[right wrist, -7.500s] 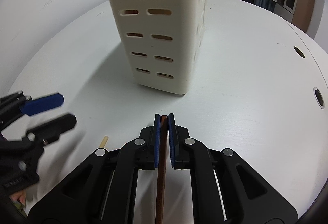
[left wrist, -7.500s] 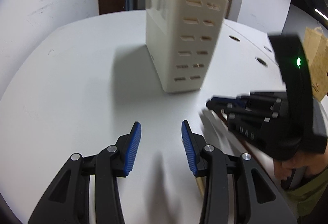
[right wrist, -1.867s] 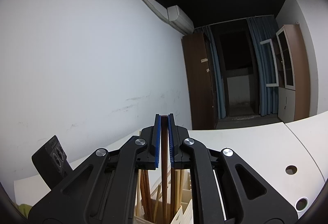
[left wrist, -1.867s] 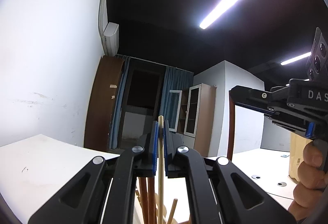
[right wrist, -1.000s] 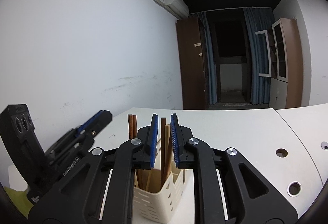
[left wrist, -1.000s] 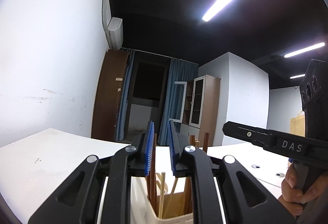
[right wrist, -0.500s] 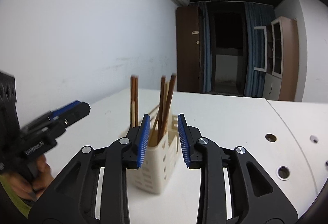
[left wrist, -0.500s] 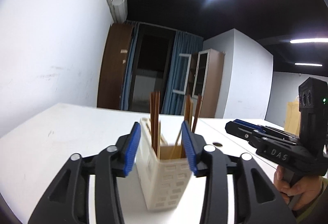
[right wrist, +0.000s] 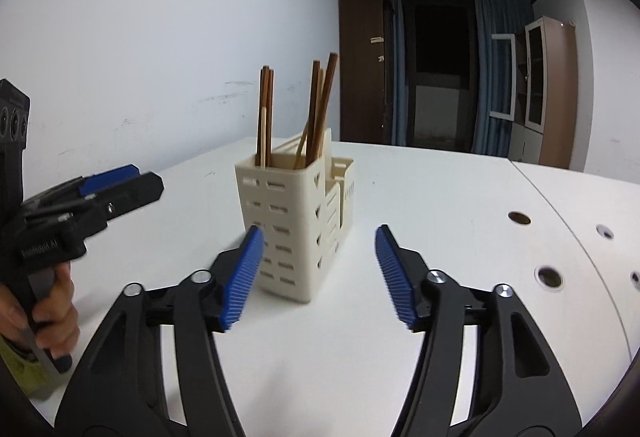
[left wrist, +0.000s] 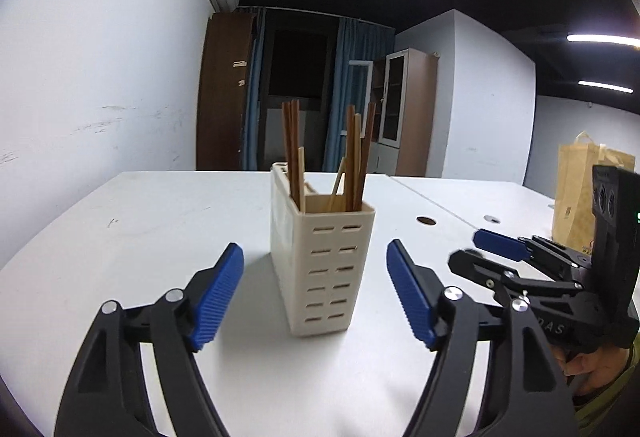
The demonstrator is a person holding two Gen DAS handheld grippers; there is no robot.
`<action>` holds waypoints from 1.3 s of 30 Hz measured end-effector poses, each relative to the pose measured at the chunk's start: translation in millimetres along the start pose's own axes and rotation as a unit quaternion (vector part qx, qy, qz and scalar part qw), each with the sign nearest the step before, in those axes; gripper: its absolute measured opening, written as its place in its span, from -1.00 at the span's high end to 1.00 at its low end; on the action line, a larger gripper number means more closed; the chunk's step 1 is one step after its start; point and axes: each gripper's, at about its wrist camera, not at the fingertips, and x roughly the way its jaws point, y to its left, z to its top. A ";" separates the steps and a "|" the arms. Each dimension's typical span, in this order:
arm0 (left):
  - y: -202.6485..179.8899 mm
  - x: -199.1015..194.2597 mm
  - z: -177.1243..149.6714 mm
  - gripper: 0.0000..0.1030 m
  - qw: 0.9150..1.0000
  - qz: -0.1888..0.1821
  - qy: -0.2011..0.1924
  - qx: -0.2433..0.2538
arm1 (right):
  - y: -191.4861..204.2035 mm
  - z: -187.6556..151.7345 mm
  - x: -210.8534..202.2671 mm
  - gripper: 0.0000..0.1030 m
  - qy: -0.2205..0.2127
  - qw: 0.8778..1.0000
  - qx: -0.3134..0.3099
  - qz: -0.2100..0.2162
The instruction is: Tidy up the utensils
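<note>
Between the 2 blue pads of the left gripper [left wrist: 315, 291] nothing is being held; its jaws have just been opening and are standing wide, framing the caddy from short of it rather than touching it. Same story for the right gripper [right wrist: 319, 275]: jaws just been opening, spread wide, empty, aimed slightly downward at the table.

Outward from both: the cream slotted caddy [left wrist: 323, 269] is standing upright near the middle of the white table [left wrist: 160, 229], apart from both sets of pads. Chopsticks [left wrist: 356, 157] are standing in it, dark brown and pale ones mixed, leaning against the compartment walls in 2 loose clusters. Judging by that, the wide jaws are simply the release posture: sticks dropped in, hands clearing away so nothing gets knocked.

Right wrist view is showing the caddy stepped, with a lower compartment at the back; cannot tell whether anything is in that one.

Each gripper is appearing in the other's view, off to the side of the caddy, a person's hand [right wrist: 44, 313] wrapped round the handle of the left one. Both are being kept well clear of the stick tops.

No loose utensils are showing on the visible tabletop, so the sorting is looking close to finished, though the near edge of the table is hidden behind the gripper bodies.

Further out: paper bag [left wrist: 580, 189] at the table's far right, cabinet [right wrist: 548, 89] and dark doorway behind.
</note>
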 end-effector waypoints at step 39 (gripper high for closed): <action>-12.1 -13.8 -24.4 -0.89 0.996 0.074 0.032 0.046 | 5.0 -20.9 -5.2 -0.84 0.008 0.999 -0.013 0.028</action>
